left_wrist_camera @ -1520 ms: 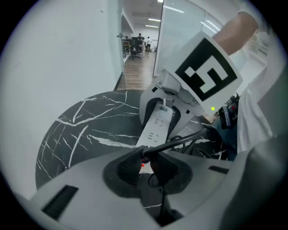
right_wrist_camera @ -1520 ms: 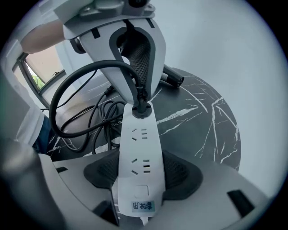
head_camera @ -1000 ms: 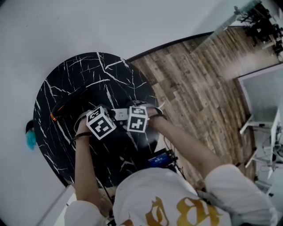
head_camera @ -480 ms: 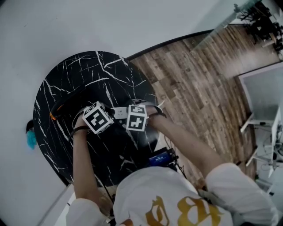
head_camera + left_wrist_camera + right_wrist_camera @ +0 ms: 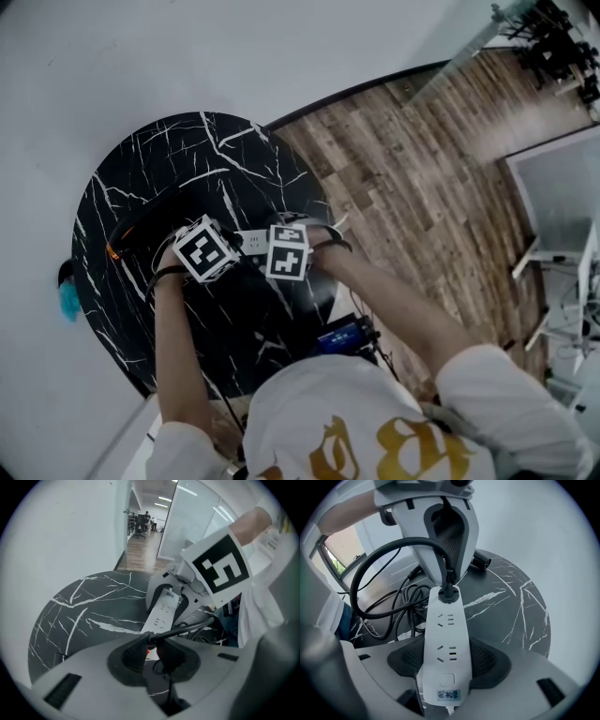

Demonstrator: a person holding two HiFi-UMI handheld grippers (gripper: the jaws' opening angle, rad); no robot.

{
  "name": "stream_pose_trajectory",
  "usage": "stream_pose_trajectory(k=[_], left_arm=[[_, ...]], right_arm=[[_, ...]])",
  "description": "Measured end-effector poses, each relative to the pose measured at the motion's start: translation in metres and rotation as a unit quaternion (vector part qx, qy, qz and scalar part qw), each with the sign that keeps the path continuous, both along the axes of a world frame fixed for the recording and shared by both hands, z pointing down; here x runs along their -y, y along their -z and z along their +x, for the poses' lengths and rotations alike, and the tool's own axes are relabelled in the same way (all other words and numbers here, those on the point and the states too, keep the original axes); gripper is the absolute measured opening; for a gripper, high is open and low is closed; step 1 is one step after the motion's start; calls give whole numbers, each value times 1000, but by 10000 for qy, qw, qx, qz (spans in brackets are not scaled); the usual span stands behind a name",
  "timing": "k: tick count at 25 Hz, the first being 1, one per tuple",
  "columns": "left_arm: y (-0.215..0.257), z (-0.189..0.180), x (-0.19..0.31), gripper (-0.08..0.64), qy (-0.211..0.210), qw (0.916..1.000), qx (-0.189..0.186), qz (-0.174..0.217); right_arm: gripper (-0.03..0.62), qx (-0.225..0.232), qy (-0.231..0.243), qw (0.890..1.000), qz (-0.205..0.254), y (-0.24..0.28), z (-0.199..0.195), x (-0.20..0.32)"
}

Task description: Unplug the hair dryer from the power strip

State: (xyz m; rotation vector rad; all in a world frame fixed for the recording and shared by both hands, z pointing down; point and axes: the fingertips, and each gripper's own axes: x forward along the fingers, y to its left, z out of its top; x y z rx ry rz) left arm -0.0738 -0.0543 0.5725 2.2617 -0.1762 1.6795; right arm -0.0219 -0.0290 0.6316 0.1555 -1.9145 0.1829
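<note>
A white power strip [image 5: 446,630] lies on the black marble table [image 5: 187,159]. My right gripper [image 5: 449,659] is shut on its near end, a pad on each side. The hair dryer's black plug [image 5: 447,593] sits in the strip's far socket. My left gripper [image 5: 149,644] is shut on that plug, where the cord [image 5: 379,555] leaves it. The black hair dryer [image 5: 141,220] lies at the table's left. In the head view both grippers, left [image 5: 208,251] and right [image 5: 287,251], stand close together over the strip [image 5: 251,241], pointing steeply down.
Loose loops of black cable [image 5: 393,604] lie on the table beside the strip. A small device with a blue screen [image 5: 339,336] sits at the table's near edge. Wooden floor [image 5: 403,169] lies to the right, a white wall behind.
The left gripper's marker cube has tipped slightly and shifted a little up in the head view. The right gripper and the power strip have stayed put.
</note>
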Motion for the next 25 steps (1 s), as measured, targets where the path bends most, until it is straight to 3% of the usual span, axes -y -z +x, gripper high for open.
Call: stream_pose_trajectory(k=[3, 9, 14, 19, 25], left_arm=[[4, 5, 4, 55, 154, 9986, -355, -353], [0, -1, -4, 55, -94, 9997, 150, 194], [4, 4, 4, 55, 145, 9992, -327, -190], [0, -2, -6, 55, 49, 9999, 84, 97], [6, 3, 2, 55, -43, 9999, -88, -117]], right_arm=[[267, 47, -40, 10000, 7, -1, 1, 0], [267, 48, -10, 10000, 5, -1, -2, 1], [267, 36, -56, 10000, -5, -1, 1, 1], [267, 49, -56, 10000, 7, -1, 0, 1], [267, 87, -93, 9999, 30, -1, 0, 0]])
